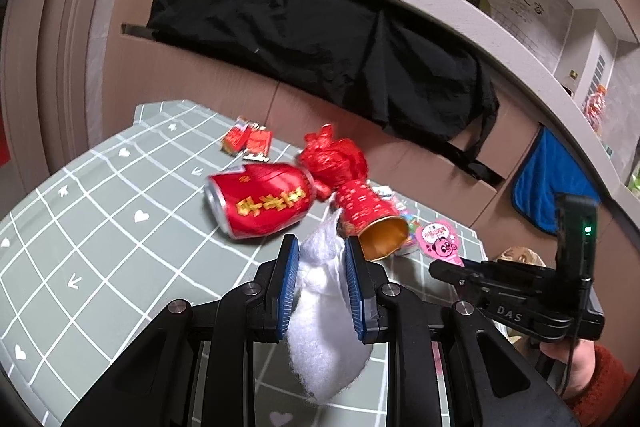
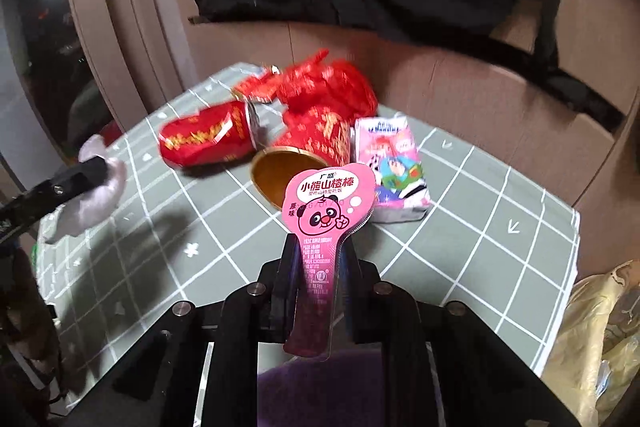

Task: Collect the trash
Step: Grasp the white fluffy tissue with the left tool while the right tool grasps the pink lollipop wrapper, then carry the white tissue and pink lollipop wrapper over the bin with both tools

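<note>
Right wrist, pink panda-print wrapper point(image 2: 326, 211), heart-shaped top

We see a white wad of fluff point(image 1: 320, 307) clamped upright and a pink panda-printed snack wrapper point(image 2: 328, 211) pinched by its stem. On the checked table point(image 2: 480, 227) lie a dented red can point(image 2: 208, 139), a red-wrapped tube point(image 2: 320, 135) with a gold mouth, a cartoon carton point(image 2: 394, 167) and small red wrappers point(image 1: 248, 141).

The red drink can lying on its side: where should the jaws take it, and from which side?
Grip the red drink can across the middle of its round body, coming from above. It lies on its side on the table, ends left and right, with bare cloth before it; the red foil tube crowds its right end.
</note>
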### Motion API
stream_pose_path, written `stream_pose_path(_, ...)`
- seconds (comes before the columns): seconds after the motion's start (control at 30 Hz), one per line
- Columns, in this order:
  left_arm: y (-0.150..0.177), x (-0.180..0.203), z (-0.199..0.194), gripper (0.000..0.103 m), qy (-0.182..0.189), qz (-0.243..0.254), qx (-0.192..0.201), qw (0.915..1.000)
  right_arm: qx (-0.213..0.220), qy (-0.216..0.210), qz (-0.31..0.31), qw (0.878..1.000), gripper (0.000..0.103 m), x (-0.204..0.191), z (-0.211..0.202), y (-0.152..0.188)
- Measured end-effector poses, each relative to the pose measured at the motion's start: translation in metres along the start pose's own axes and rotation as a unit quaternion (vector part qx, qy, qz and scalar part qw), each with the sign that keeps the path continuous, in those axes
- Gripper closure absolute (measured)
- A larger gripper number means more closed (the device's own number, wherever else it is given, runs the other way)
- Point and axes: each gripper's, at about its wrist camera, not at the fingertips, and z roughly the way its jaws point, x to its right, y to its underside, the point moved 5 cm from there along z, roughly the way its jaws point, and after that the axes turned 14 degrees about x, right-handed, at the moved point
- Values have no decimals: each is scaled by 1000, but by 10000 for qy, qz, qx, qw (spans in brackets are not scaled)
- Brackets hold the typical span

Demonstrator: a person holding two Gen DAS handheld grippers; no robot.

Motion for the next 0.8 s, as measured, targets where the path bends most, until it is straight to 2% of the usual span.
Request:
stream_pose_path(0.13,-9,23,-4,79,50,223,123,9997,331,-26,36,9994,86,7,-25,-12)
stream_pose_path(0.37,-29,90,-10,79,217,771,514,9955,995,73,71,9950,86,24,-86,-30)
stream_pose_path(0.57,-34,160,-10,79,454,1250,790,9880,1553,286,44,9874,86,51,-146,-45)
stream_pose_path(0.8,-32,230,-4,79,851,1484,916,9810,1971,723,137,9776,86,99,-202,-45)
